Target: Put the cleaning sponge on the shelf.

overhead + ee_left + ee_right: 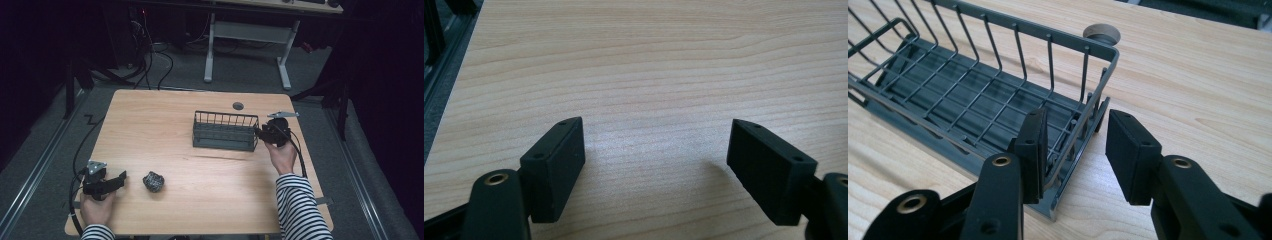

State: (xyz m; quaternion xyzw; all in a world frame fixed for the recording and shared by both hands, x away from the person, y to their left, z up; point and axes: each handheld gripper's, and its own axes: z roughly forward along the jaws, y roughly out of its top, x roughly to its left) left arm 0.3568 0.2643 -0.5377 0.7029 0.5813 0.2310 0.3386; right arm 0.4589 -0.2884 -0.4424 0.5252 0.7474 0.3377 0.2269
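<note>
A dark wire basket (226, 143) stands right of the table's middle. My right gripper (259, 132) is at its right end. In the right gripper view the right gripper (1075, 140) straddles the end wall of the basket (1048, 36). One jaw is inside against the wires, the other outside with a strip of wood showing between it and the wall. A dark crumpled ball (153, 181) lies near the front left. My left gripper (122, 178) points at it from the left, a short way off. The left gripper (656, 150) stands open over bare wood.
The wooden table (165, 125) has a round cable hole (238, 106) behind the basket, and the same hole (1103, 34) shows past the basket's corner. Cables trail off the left edge. A desk frame (247, 35) stands on the floor beyond.
</note>
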